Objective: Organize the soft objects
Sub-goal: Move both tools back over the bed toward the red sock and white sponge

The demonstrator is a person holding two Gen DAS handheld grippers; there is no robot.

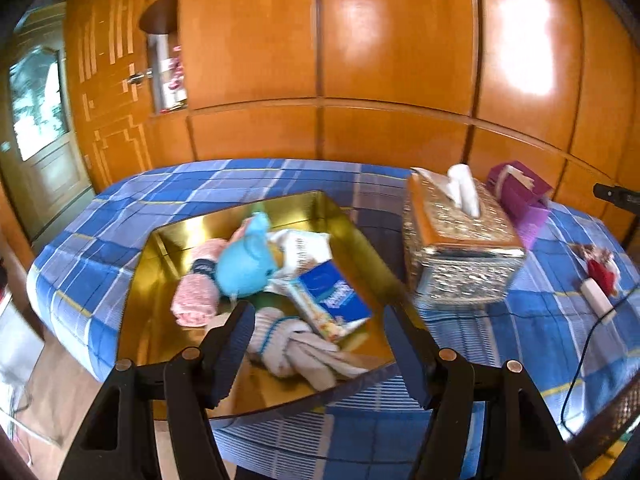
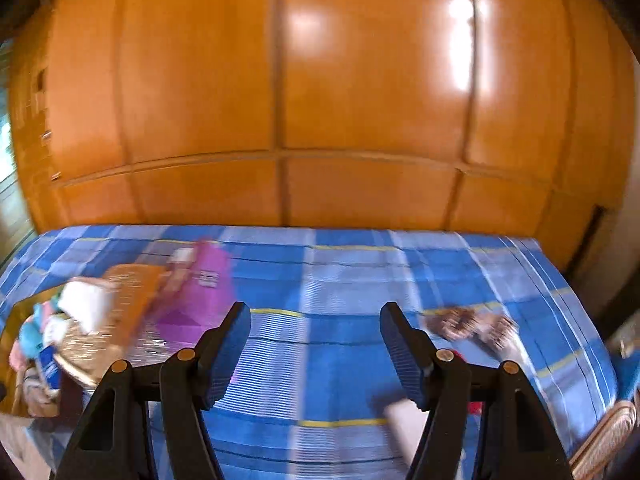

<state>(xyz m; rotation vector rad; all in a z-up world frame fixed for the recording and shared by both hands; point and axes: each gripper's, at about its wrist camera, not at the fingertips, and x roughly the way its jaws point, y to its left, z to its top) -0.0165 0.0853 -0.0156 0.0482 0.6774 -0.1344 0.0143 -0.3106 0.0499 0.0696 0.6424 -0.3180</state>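
We note a bed in blue plaid cover (image 1: 168, 184) carrying a gold tray (image 1: 160, 280), ornate tissue box (image 1: 460, 264), purple box (image 1: 520, 192), white charger (image 1: 596, 296).

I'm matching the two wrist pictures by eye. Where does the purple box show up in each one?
Left wrist: purple box at upper right, behind the ornate tissue holder.
Right wrist: purple box, blurred, left of centre, right of the tissue holder.
Shared landmark: the blue plaid bedcover.

Both the left gripper (image 1: 318, 330) and right gripper (image 2: 315, 330) have black fingers (image 1: 230, 354), ribbed pads and brass-coloured pivot pins.
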